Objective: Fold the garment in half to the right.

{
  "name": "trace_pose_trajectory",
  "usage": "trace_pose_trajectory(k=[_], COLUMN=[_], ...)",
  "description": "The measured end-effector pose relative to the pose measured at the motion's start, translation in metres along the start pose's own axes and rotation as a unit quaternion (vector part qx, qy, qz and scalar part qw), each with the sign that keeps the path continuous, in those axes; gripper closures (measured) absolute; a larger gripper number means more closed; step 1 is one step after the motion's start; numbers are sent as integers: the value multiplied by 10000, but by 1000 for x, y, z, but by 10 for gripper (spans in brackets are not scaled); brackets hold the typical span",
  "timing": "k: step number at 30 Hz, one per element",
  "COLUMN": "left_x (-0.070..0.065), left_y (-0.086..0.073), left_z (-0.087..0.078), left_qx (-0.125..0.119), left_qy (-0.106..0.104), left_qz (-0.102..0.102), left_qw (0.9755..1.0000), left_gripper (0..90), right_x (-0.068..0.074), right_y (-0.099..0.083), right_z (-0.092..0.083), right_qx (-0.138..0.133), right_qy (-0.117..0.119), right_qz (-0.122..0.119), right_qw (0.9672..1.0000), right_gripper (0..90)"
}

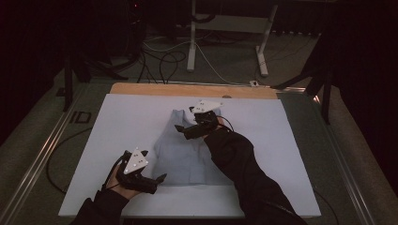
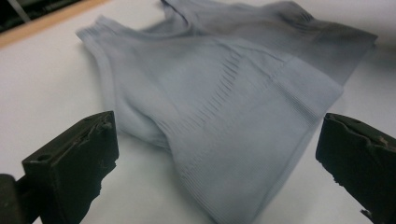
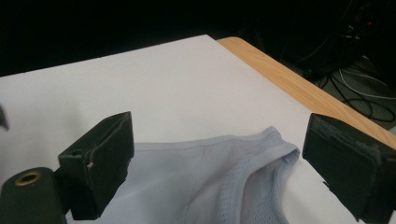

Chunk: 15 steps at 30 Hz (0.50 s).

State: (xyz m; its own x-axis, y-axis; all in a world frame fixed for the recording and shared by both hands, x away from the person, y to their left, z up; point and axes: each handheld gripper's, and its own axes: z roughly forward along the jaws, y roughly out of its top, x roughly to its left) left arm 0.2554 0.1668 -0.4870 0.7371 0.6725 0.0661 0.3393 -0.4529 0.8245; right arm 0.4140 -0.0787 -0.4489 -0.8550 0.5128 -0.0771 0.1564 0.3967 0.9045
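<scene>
So there's a light blue sleeveless top [image 1: 180,150] lying flat in the middle of a white board [image 1: 117,122] that covers most of a wooden table [image 1: 187,89], straps pointing at the far edge and hem toward the person. The left gripper [image 1: 157,180] sits at the near left corner of the hem, jaws spread wide and holding nothing; in the left gripper view the ribbed hem band [image 2: 261,158] lies between the two jaws but neither one touches it. The right gripper [image 1: 180,127] is up at the top's left shoulder strap [image 3: 280,144], also wide open and empty, with the strap and the mesh neckline in the gap between its jaws. Both arms are in dark sleeves [image 1: 244,173]. Cables [image 1: 164,58] and white desk legs [image 1: 191,37] sit on the dim floor beyond the table
</scene>
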Motion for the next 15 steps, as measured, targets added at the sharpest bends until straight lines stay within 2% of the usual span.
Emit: trace_pose_trajectory(k=[2, 7, 10, 15], left_x=[0, 1, 1, 2], left_y=[-1, -4, -7, -12], left_z=[2, 7, 10, 13], left_qx=[39, 221, 307, 528], left_qy=[-62, -61, -100, -137], left_qz=[-48, -83, -115, -10], left_qw=[10000, 9997, 9994, 9985], left_gripper=[5, 6, 6, 7], right_x=[-2, -8, -11, -17], right_y=[0, 1, 1, 2], right_z=[6, 16, 21, 29], right_qx=[29, 22, 91, 235], right_qy=[3, 109, 57, 41], right_qz=[81, 362, 360, 434], right_qw=[10000, 9993, 9993, 9988], right_gripper=[91, 91, 91, 91])
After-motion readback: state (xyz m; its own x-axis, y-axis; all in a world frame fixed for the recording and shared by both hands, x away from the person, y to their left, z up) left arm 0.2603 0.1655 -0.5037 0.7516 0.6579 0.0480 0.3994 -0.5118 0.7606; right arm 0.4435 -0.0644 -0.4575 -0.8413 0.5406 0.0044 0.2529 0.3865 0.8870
